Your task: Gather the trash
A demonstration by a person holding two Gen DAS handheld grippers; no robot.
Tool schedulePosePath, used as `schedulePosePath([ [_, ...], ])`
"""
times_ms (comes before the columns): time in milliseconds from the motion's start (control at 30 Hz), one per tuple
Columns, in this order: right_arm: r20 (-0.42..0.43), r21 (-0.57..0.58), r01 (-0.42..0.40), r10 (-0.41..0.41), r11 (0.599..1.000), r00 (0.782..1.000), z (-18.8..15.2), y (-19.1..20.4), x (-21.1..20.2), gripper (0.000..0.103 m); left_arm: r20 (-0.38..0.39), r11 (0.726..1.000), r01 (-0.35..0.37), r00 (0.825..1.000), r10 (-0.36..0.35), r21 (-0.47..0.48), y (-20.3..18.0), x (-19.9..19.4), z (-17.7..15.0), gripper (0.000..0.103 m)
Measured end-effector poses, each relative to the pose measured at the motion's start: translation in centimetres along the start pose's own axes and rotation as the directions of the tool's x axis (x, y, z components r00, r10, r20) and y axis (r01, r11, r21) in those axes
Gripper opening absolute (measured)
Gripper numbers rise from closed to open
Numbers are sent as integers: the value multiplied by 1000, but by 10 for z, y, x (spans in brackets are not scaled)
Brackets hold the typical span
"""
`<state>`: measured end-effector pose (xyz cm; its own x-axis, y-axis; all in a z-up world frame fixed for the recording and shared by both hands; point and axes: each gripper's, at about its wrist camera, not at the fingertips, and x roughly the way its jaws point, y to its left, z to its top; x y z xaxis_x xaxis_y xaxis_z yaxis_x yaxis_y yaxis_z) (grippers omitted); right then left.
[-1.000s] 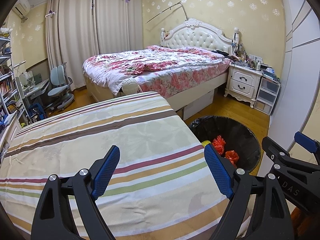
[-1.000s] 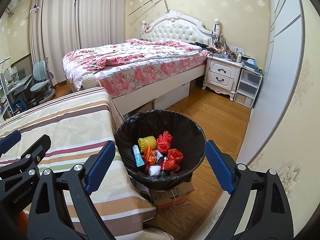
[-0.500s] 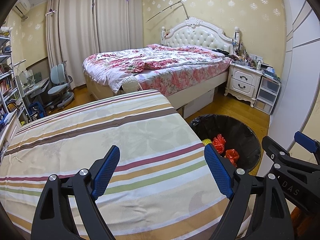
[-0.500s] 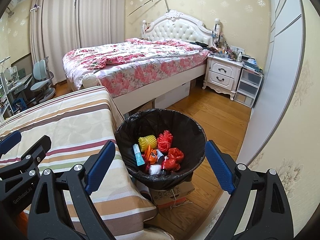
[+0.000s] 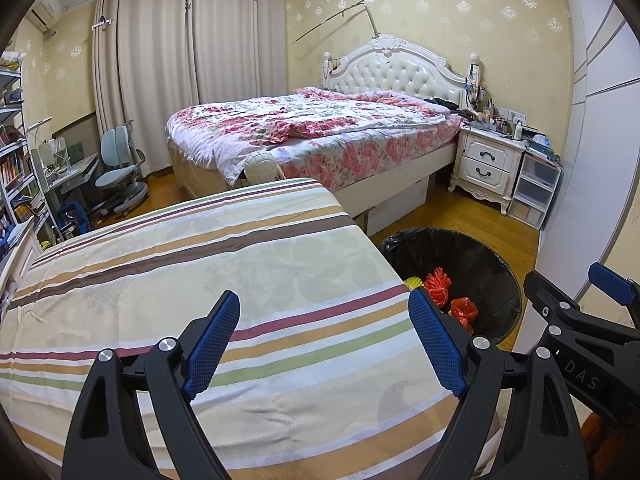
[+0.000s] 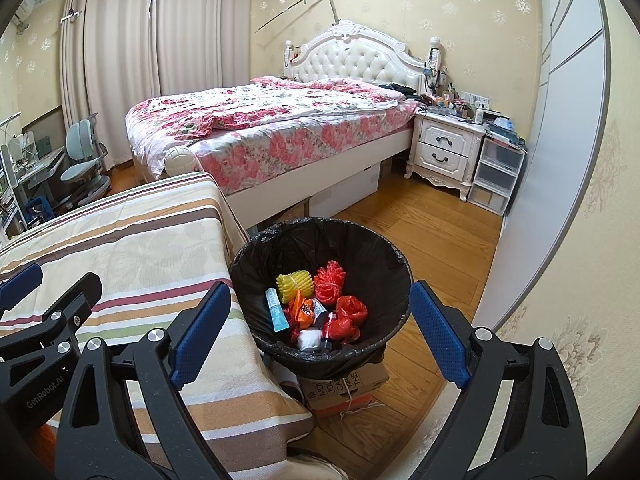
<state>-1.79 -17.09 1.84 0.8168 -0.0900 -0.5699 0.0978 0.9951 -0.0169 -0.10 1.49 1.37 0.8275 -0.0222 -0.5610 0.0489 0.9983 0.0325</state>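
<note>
A black-lined trash bin stands on the floor right of the striped table. It holds several pieces of trash: red wads, a yellow mesh roll, a blue tube, an orange wrapper and a white wad. My right gripper is open and empty, above the bin's near rim. My left gripper is open and empty over the striped cloth. In the left wrist view the bin sits at the right, and the right gripper's arm shows beyond it.
A flowered bed stands behind, with a white nightstand and plastic drawers to its right. A cardboard box sits under the bin. A desk chair and shelves are at the left. A white wardrobe lines the right.
</note>
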Motion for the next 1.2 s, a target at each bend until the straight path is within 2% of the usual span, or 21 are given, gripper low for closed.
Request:
schedulePosePath([
  [1200, -1, -1, 0, 0, 1000, 1000, 1, 0, 0, 89, -4, 1000, 3, 1000, -3, -4, 3, 1, 0, 84],
])
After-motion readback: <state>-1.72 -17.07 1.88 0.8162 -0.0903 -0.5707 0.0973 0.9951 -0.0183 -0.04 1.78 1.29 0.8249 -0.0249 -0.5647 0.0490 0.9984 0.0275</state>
